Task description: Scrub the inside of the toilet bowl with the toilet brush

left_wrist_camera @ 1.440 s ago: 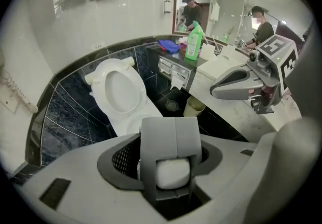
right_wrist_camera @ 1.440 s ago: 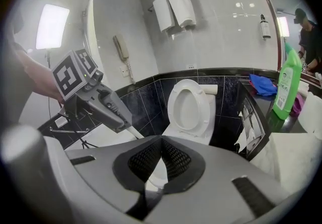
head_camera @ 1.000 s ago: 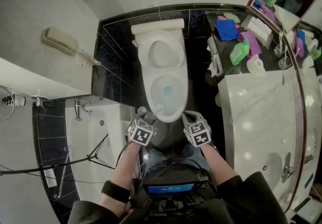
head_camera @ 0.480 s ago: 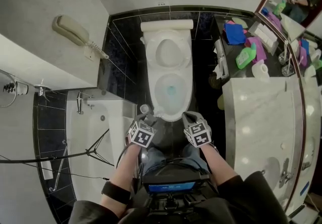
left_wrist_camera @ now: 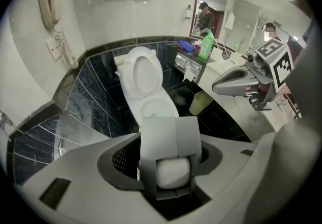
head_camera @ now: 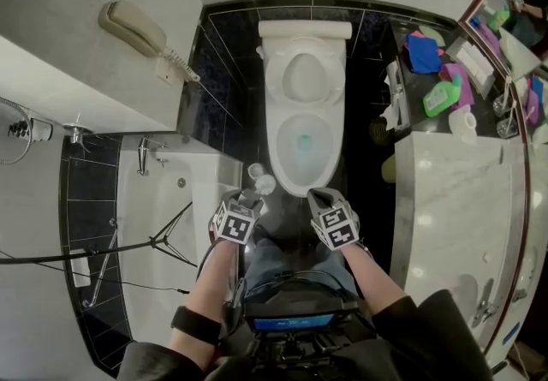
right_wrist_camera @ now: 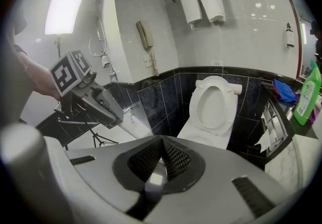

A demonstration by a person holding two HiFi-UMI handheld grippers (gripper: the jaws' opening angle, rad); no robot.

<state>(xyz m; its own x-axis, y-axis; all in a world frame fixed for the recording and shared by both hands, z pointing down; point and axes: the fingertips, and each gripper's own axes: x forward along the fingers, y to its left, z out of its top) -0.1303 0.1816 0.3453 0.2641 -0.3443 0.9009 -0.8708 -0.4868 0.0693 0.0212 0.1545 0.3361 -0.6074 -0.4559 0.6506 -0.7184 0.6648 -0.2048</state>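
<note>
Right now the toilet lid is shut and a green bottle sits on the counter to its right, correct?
No: the lid is up and the bowl is open, as the head view shows. The green bottle does sit on the counter to its right.

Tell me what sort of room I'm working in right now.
A bathroom, probably a hotel one. There is an open toilet against the black-tiled wall, a bathtub on one side of it, a marble vanity counter on the other, and a phone on the wall.

Head view panned left, toilet (head_camera: 304,88), wall phone (head_camera: 131,26) and counter (head_camera: 445,199) shifted rightward
</note>
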